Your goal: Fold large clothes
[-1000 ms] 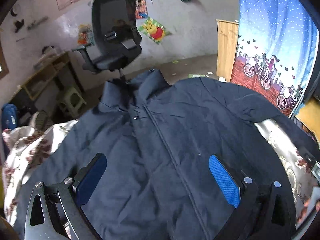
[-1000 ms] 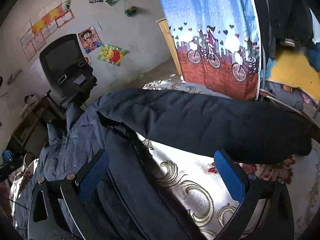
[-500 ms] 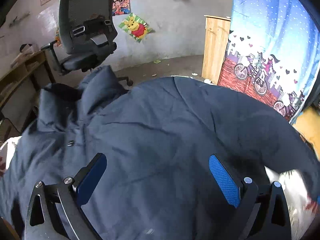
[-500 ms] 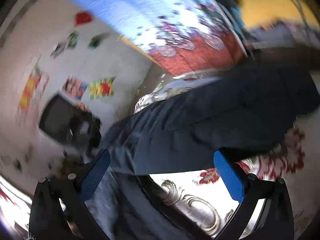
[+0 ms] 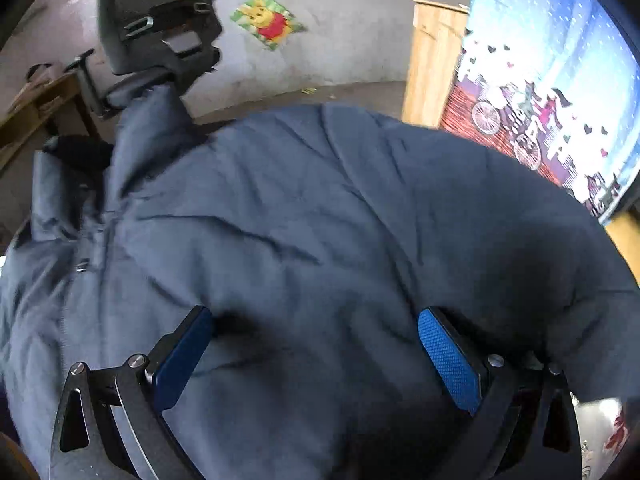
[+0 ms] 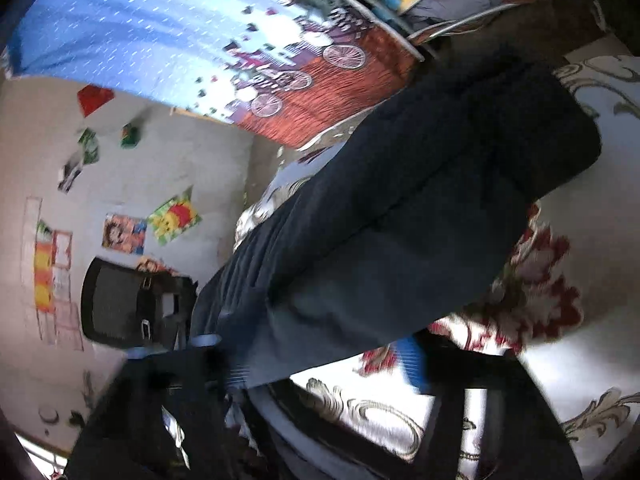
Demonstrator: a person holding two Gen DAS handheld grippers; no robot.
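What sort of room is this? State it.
Probably a lived-in bedroom or study: a black mesh office chair, a cartoon bear poster on the plaster wall, and a blue bicycle-print curtain.

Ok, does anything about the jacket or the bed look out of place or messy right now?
The dark jacket lies rumpled, collar bunched up at the far edge, one sleeve stretched out sideways over the floral bedspread. Small scraps litter the floor. No damage or spill shows.
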